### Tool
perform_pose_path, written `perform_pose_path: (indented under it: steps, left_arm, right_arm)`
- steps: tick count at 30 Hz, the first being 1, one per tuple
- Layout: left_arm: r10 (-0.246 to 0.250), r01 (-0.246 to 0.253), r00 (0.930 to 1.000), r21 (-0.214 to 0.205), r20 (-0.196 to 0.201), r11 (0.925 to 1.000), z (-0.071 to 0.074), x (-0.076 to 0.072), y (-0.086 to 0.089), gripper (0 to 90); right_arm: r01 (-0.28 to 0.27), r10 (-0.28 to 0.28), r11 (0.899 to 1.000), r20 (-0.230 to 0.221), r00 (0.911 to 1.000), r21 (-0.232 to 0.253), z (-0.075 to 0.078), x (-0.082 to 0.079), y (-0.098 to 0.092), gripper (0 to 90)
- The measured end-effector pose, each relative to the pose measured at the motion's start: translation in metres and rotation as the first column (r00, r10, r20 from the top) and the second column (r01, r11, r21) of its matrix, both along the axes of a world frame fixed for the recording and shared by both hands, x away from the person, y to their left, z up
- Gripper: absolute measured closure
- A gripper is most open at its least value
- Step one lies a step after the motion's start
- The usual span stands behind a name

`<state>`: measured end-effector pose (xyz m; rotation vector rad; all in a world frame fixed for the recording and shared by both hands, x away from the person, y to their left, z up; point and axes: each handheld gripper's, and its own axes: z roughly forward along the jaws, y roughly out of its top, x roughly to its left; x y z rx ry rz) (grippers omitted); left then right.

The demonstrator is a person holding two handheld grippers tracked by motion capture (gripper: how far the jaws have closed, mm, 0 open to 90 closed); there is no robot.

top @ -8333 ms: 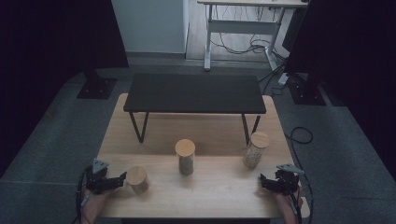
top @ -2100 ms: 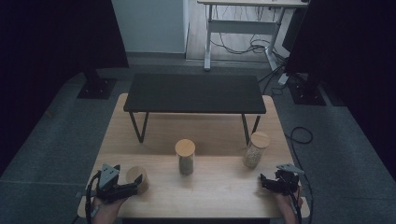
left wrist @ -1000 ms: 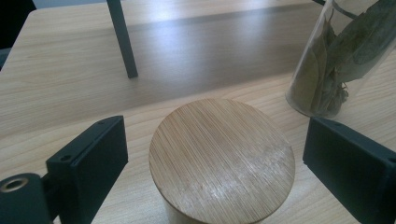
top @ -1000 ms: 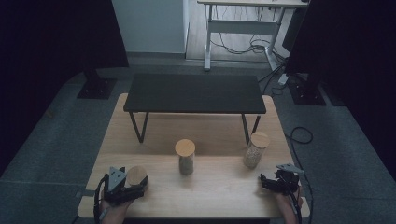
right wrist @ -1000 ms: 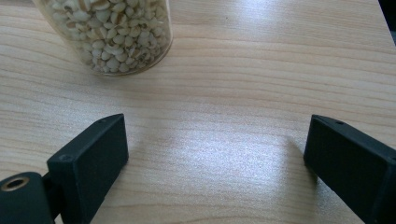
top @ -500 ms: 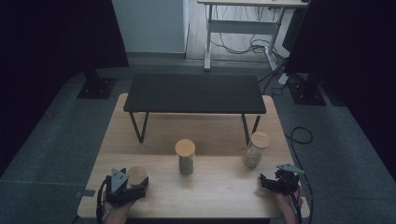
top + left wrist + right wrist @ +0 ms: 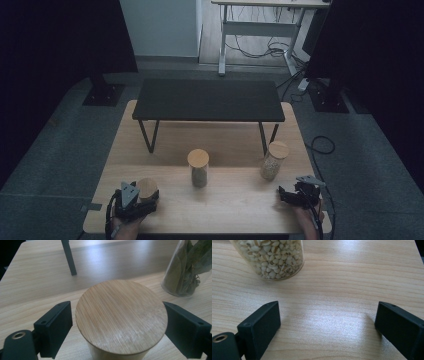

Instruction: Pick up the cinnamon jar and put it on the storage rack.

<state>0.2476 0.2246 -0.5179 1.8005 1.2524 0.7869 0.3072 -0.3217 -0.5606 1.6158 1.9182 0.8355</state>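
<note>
At the front left of the wooden table (image 7: 230,210) stands a short jar with a round bamboo lid (image 7: 148,187) (image 7: 120,315). My left gripper (image 7: 144,196) (image 7: 117,323) reaches around it, one black jaw on each side of the lid. The jaws have just been closing on the jar. The right one meets the lid's edge, and a thin gap shows at the left one. My right gripper (image 7: 284,194) (image 7: 328,322) rests open at the front right with bare wood between its jaws. The grain jar (image 7: 274,160) (image 7: 269,257) stands just beyond it.
A jar of dried leaves (image 7: 198,168) (image 7: 190,267) stands mid-table, to the right of the left gripper. A low black bench (image 7: 207,100) spans the far half of the table, and one of its legs (image 7: 68,257) is ahead of the left gripper.
Since the earliest frame my left gripper has slid from the left of the bamboo-lidded jar to around it. It has barely shifted over the last second. The right gripper has stayed put.
</note>
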Motion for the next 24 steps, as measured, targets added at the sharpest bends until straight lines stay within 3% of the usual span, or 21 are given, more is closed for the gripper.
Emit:
perform_pose_path:
  steps: [11, 24]
  left_arm:
    - [-0.013, 0.014, 0.9999, 0.015, -0.004, 0.9998, -0.0028, -0.0009, -0.0016, 22.4]
    - [-0.017, 0.016, 0.9998, -0.016, -0.010, 0.9997, -0.0021, -0.0003, 0.0004, 24.3]
  right_arm:
    - [0.000, 0.000, 1.000, 0.000, 1.0000, 0.000, 0.0000, 0.0000, 0.0000, 5.7]
    - [0.000, 0.000, 1.000, 0.000, 1.0000, 0.000, 0.0000, 0.0000, 0.0000, 5.7]
